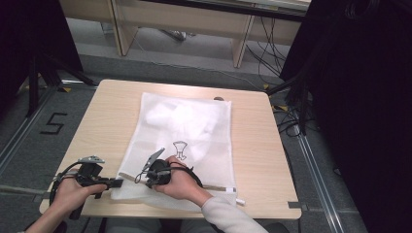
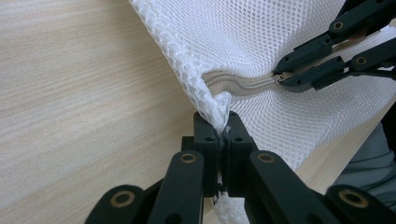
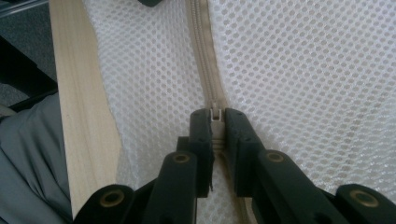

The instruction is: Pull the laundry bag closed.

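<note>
Left claw (image 2: pixel 223 135): I see its jaws closed tight on the near-left corner of the white mesh bag (image 2: pixel 280 37), a fold of netting bunched between the tips. In the high view the left claw (image 1: pixel 116 183) sits just off the bag's near-left corner, held in the left hand (image 1: pixel 73 191).

Right claw (image 3: pixel 217 126): jaws nearly closed, pinching the zipper pull (image 3: pixel 215 115) between the tips. The beige zipper (image 3: pixel 201 42) runs away from the pull along the bag's near edge. In the left gripper view the right claw (image 2: pixel 280 79) shows further along the same zipper (image 2: pixel 243 84), which waves a little between the two claws. In the high view the right claw (image 1: pixel 145 175) lies on the bag's near edge, a short way in from the left corner, with the right hand (image 1: pixel 177 182) behind it.

Mesh bag (image 1: pixel 189 141): lies flat on the wooden surface (image 1: pixel 252 145), long side running away from me, near edge close to the surface's front edge. Something white and soft (image 1: pixel 180 119) shows through the netting toward the bag's far end. A small dark printed figure (image 1: pixel 180 149) sits near the bag's middle.

On the floor left of the surface, a painted "5" (image 1: pixel 52 124).
</note>
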Motion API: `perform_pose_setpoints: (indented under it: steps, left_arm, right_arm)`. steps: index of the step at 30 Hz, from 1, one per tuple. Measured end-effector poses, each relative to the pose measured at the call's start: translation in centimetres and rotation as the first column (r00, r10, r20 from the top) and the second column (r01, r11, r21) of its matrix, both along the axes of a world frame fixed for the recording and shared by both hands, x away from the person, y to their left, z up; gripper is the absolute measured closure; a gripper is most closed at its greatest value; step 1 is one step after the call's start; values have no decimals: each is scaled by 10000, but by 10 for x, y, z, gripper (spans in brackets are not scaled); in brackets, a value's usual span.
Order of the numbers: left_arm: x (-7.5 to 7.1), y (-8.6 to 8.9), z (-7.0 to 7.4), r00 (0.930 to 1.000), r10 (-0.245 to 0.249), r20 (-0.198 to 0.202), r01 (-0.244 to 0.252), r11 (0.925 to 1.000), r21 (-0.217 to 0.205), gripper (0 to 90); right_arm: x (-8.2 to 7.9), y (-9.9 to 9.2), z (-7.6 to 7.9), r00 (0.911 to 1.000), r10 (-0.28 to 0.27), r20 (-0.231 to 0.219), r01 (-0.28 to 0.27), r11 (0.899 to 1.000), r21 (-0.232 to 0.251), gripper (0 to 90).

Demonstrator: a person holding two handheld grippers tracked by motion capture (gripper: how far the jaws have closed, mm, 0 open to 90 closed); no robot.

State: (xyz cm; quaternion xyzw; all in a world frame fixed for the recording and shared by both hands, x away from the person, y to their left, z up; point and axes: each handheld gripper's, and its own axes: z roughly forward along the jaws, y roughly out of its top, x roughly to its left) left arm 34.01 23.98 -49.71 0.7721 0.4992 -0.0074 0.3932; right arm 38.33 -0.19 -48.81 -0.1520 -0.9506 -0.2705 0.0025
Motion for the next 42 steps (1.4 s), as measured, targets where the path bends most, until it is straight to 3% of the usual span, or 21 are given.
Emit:
perform_pose_setpoints:
  steps: [42]
  left_arm:
    - [0,1,1,9999,-50,-103,52,9998,174,863]
  right_arm:
    - [2,-17,0,9997,-259,-8,259,9996,-88,826]
